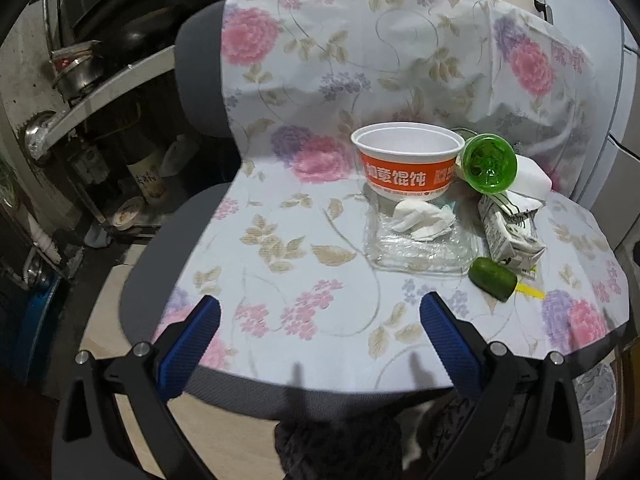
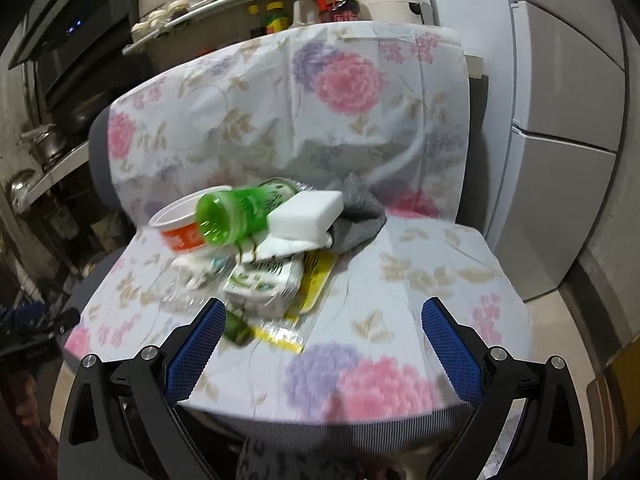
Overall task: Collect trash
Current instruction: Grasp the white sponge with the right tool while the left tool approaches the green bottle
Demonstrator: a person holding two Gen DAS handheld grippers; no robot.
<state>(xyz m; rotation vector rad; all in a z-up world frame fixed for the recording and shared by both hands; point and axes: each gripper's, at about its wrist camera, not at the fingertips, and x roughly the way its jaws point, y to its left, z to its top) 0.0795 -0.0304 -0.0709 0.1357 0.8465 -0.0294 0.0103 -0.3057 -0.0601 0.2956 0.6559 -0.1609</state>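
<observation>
Both claws hover at the front edge of a chair draped in a floral-print cloth (image 1: 320, 80), neither touching anything. Left gripper (image 1: 320, 314): blue-padded fingers spread wide apart, empty, aimed at bare cloth left of the rubbish. Right gripper (image 2: 322, 318): fingers likewise wide apart and empty, its left pad just in front of the pile.

The trash sits heaped on the right rear of the seat. Judged a dumped pile, since items lean on one another. A white paper bowl with an orange printed band (image 1: 406, 158) stands upright. A translucent green plastic bottle (image 1: 489, 164) lies on its side, base toward the cameras, propped against the bowl. A crumpled white tissue (image 1: 420, 218) rests on a clear plastic tray (image 1: 416, 252). A crushed white-and-green drink carton (image 1: 510, 232) lies just beside it, with a small dark green cap-like piece (image 1: 493, 278) at its near end.

The left view shows bowl, tissue and tray plainly. The right view, blurred, adds what the left mostly hides: a white foam-like block (image 2: 306, 210), a grey cloth (image 2: 358, 220) behind it, and a yellow printed wrapper (image 2: 316, 276) under the carton.

No bin is visible. Collection appears not yet begun.
</observation>
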